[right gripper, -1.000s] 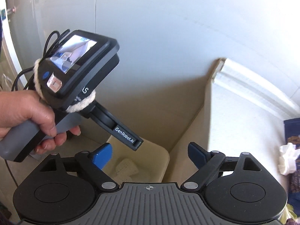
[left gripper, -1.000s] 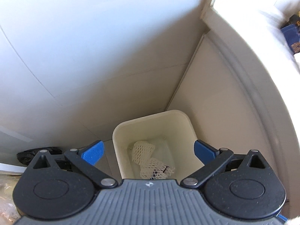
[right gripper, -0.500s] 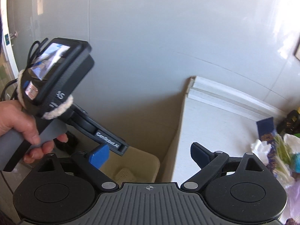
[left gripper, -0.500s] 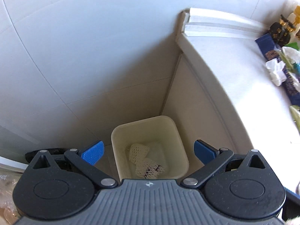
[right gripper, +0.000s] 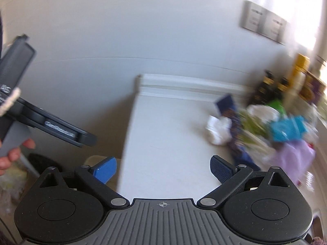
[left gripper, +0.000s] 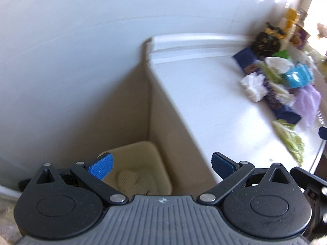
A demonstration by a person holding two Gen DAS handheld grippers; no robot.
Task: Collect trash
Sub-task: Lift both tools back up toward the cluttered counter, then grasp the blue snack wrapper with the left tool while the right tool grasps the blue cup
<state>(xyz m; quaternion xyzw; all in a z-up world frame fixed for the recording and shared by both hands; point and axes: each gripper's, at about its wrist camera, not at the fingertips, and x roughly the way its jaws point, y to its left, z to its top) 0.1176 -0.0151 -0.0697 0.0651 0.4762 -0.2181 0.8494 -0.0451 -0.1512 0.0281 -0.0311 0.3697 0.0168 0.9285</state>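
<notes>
A cream bin (left gripper: 143, 153) stands on the floor in the corner beside the white counter (left gripper: 204, 102), with white foam netting (left gripper: 128, 178) inside. My left gripper (left gripper: 162, 164) hangs above the bin, open and empty. My right gripper (right gripper: 163, 169) hovers over the counter's near left part; its jaws are opening with nothing between them. A blurred trash pile lies on the right of the counter: a white crumpled tissue (right gripper: 217, 130), a dark blue wrapper (right gripper: 239, 143), a turquoise packet (right gripper: 286, 128), lilac wrap (right gripper: 290, 155) and green leaves (left gripper: 292, 140). A hand (right gripper: 12, 155) holds the left gripper's handle at the left edge.
Dark bottles (right gripper: 269, 85) and a yellow container (right gripper: 298, 69) stand at the back right of the counter against the wall. Two metal wall plates (right gripper: 263, 23) sit above them. A black object (right gripper: 40, 161) lies on the floor left of the bin.
Both views have risen and swung right, from the bin toward the counter. The bin has dropped low in view and the trash pile has come in. The right jaws stand slightly wider.
</notes>
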